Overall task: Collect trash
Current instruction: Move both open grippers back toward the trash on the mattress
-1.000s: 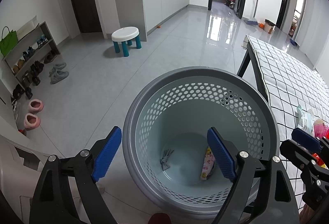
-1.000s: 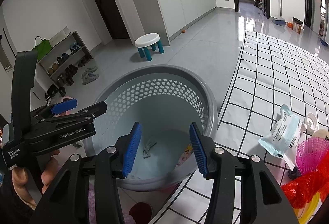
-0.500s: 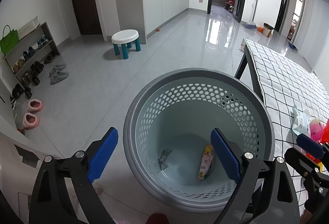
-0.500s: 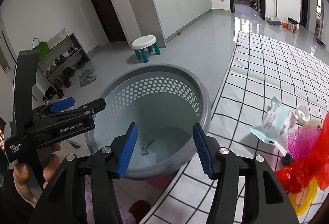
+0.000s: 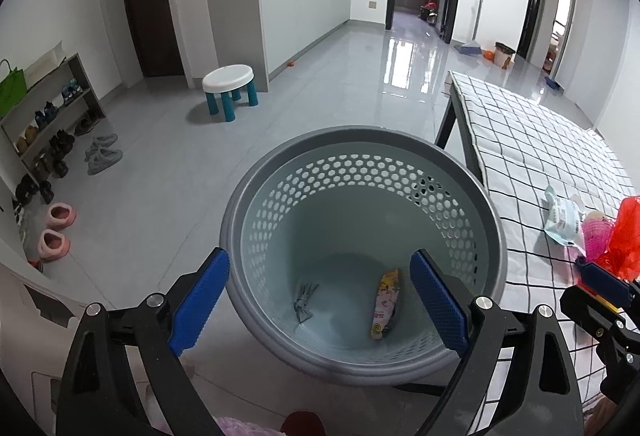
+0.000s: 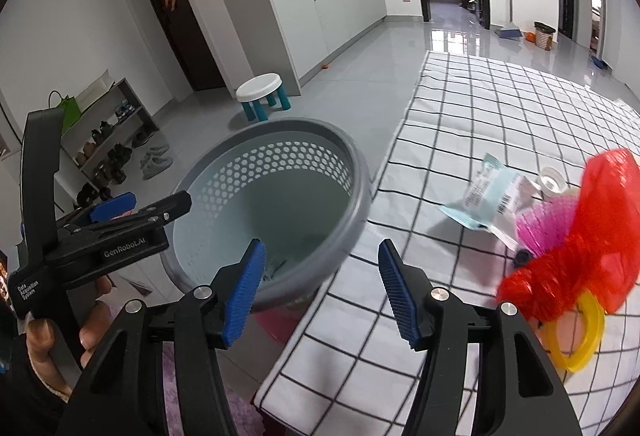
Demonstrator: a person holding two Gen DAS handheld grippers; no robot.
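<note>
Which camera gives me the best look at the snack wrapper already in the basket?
The left wrist view: it looks straight down into the basket, showing the snack wrapper lying on the bottom. In the right wrist view the basket's rim and the right gripper's finger hide it.

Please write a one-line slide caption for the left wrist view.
Open left gripper above the grey basket, which holds a snack wrapper and a grey scrap.

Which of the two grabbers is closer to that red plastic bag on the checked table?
Right. The right gripper is over the table edge, with the red plastic bag just to its right. The left gripper is over the basket on the floor, farther away.
</note>
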